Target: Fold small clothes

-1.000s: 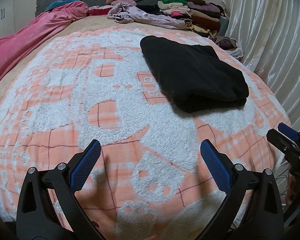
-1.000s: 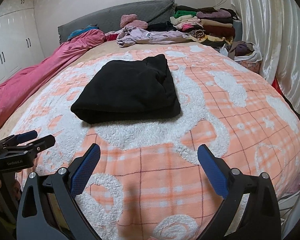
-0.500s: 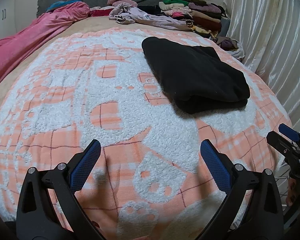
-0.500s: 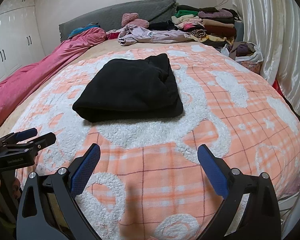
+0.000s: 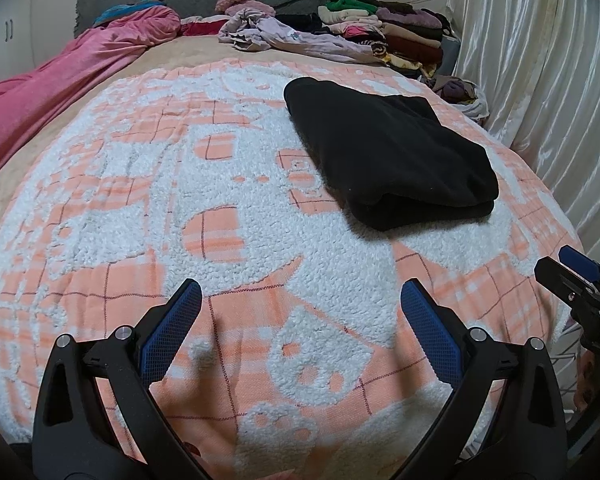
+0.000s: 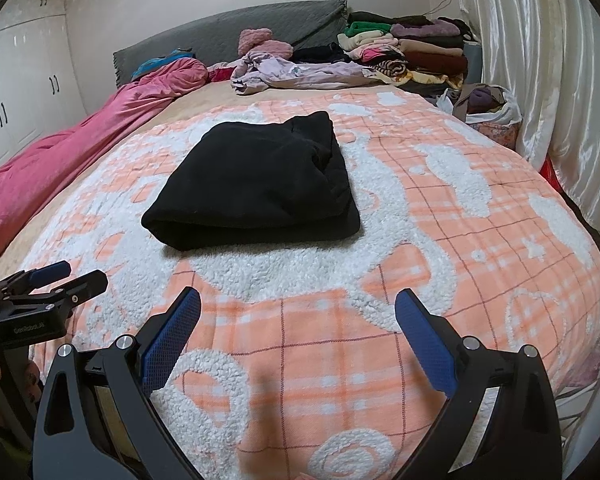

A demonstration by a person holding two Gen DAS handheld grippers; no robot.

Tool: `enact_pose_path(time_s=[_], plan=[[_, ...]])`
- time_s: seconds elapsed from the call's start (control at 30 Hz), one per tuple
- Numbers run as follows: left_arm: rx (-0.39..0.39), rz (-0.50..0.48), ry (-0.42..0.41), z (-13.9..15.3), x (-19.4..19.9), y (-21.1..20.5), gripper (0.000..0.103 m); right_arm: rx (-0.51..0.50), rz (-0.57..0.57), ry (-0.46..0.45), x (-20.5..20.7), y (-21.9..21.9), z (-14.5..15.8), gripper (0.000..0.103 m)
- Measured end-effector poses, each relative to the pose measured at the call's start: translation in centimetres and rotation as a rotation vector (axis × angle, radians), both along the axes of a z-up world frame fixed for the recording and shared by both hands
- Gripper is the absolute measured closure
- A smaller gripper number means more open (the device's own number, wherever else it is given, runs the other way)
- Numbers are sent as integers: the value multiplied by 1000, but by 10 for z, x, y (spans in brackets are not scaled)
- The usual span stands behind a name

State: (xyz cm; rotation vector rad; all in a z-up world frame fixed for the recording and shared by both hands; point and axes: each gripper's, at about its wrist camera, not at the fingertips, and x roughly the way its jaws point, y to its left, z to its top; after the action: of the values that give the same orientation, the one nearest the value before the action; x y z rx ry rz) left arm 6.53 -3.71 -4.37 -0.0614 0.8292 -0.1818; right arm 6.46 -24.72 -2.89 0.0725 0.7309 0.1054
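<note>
the black garment [image 6: 256, 184] is lying folded on the bed [image 6: 480, 240]; the left gripper [image 5: 300, 336] and right gripper [image 6: 298, 334] are hovering short of it, both spread wide and empty; that fold looks finished; next comes setting it aside and fetching the lilac garment [image 6: 300, 72].

A folded garment [image 6: 256, 184] lies on the blanket [image 6: 460, 248] mid-bed, a stack of clothes [image 6: 412, 50] behind it by the headboard [image 6: 228, 42], curtains [image 6: 548, 80] along the right.

Both my wrist cameras look low along the bed toward the headboard [image 6: 228, 36], sharing the black garment [image 5: 388, 156] mid-frame.
</note>
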Motion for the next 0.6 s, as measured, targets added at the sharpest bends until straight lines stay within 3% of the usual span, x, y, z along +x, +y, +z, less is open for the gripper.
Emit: enact_pose_path(time_s=[0.6], plan=[[0,1,0,1,0,1,10,-3,0,2,-2,0,1,6]])
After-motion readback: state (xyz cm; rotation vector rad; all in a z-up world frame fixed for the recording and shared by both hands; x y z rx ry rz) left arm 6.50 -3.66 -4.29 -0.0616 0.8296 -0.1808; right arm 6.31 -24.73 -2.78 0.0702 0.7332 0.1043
